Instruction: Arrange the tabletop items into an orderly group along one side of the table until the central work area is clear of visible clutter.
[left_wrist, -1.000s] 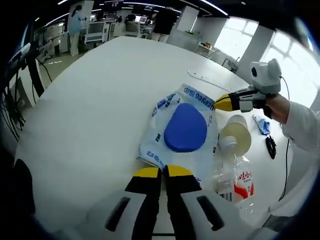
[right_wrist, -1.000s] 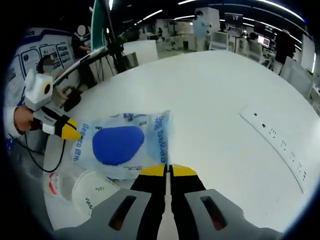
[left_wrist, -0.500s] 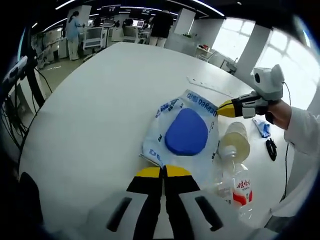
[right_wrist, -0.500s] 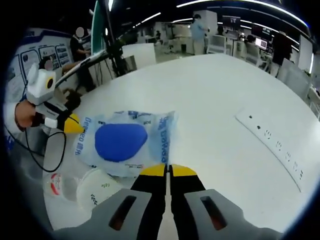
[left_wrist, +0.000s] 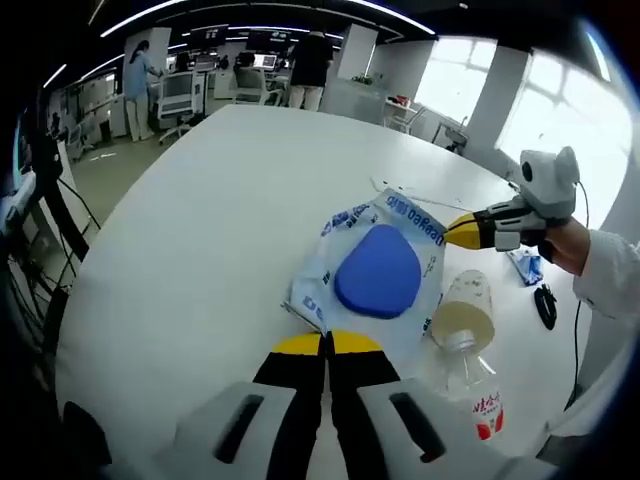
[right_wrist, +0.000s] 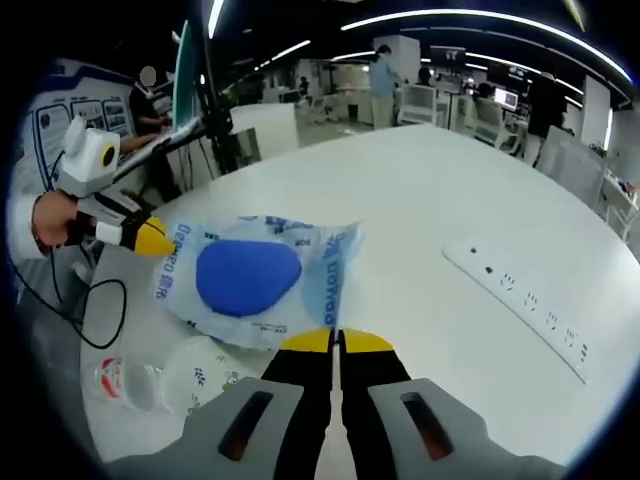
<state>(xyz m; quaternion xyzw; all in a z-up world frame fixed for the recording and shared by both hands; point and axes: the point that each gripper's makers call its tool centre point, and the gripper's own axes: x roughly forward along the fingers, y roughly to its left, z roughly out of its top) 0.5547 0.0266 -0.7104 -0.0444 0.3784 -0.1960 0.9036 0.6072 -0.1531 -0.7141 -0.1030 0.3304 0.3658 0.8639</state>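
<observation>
A clear plastic packet (left_wrist: 375, 265) with blue print, enclosing a rounded blue item (left_wrist: 379, 272), is held between the two hand-held grippers over the white desk (left_wrist: 200, 220). In the left gripper view the packet's long axis runs from the left hand-held gripper (left_wrist: 326, 343), at its near edge, away and to the right toward the right hand-held gripper (left_wrist: 452, 231) at its far corner. The yellow-tipped jaws of both hand-held grippers are drawn together on the packet's edges. In the right gripper view the right hand-held gripper (right_wrist: 335, 341) is pinched on the near edge, and the left hand-held gripper (right_wrist: 158, 243) meets the far left corner. A clear plastic bottle (left_wrist: 465, 345) is seen lying on its side just beside the packet, its red-labelled end nearest the camera in the left gripper view. A white power strip (right_wrist: 520, 300) is shown on the desk in the right gripper view, well apart from the packet. A hand (left_wrist: 560, 243) with a white sleeve is seen gripping the right tool, reaching in from the right.
</observation>
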